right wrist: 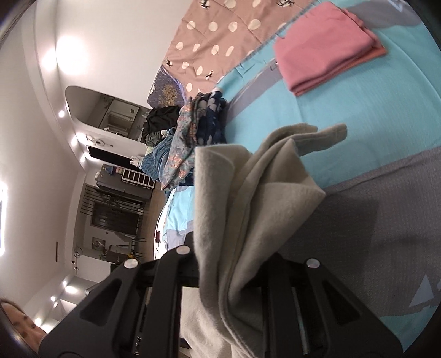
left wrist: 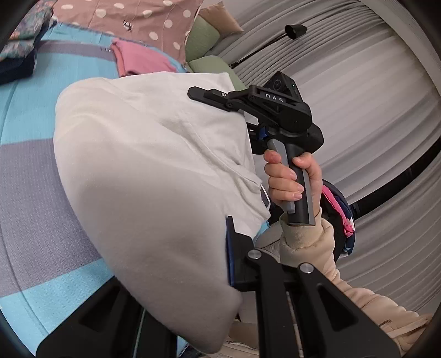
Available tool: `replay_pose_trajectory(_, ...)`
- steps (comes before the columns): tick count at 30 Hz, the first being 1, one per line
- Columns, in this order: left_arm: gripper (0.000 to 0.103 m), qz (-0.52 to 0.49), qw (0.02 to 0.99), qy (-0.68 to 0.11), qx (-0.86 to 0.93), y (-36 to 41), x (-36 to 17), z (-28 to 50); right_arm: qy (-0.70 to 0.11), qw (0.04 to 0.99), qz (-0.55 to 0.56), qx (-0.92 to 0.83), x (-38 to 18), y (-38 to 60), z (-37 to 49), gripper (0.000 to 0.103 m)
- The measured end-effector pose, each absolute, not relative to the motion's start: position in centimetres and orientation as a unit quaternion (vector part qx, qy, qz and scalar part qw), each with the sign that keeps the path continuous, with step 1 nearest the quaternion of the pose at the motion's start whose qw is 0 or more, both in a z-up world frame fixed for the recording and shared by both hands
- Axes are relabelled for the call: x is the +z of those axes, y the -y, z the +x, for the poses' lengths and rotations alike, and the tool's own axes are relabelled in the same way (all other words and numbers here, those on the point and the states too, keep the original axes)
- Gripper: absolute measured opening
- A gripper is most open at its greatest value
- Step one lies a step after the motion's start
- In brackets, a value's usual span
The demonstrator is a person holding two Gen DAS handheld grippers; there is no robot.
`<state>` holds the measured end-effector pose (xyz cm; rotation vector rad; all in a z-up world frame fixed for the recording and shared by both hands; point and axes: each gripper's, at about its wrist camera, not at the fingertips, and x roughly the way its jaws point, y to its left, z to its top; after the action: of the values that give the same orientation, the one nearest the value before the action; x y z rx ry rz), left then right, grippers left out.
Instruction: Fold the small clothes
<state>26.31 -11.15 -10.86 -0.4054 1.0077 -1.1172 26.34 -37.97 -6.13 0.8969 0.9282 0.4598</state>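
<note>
A cream-white small garment (left wrist: 143, 170) hangs in the air above the bed, stretched between both grippers. My left gripper (left wrist: 220, 264) is shut on its near edge; the cloth hides one finger. My right gripper (left wrist: 217, 103), held by a hand in a beige sleeve, is shut on the far edge. In the right wrist view the same garment (right wrist: 248, 198) bunches in folds between the fingers of the right gripper (right wrist: 228, 275) and drapes over them.
The bed has a blue and grey striped cover (left wrist: 35, 170). A folded pink cloth (right wrist: 325, 46) lies on it. A heap of dark floral clothes (right wrist: 193, 132) sits at the bed's edge. Dotted brown bedding (left wrist: 132, 19) and grey curtains (left wrist: 372, 115) stand beyond.
</note>
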Motion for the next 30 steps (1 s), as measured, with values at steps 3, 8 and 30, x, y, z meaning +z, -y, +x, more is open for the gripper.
replay_pose_trajectory(3, 0.011, -0.182, 0.714, -0.446, -0.507, 11.3, -11.0, 26.3, -0.422, 0.78, 0.409, 0.215, -5.2, 37.3, 26.7, 0.014)
replay_pose_trajectory(8, 0.011, -0.177, 0.723, -0.427, -0.514, 10.9, -10.6, 26.5, -0.411, 0.79, 0.399, 0.219, -3.2, 36.4, 27.4, 0.014)
replay_pose_trajectory(30, 0.011, -0.15, 0.748, -0.35, -0.543, 5.5, -3.0, 34.5, -0.363, 0.832, 0.333, 0.253, 10.4, 30.6, 38.6, 0.014)
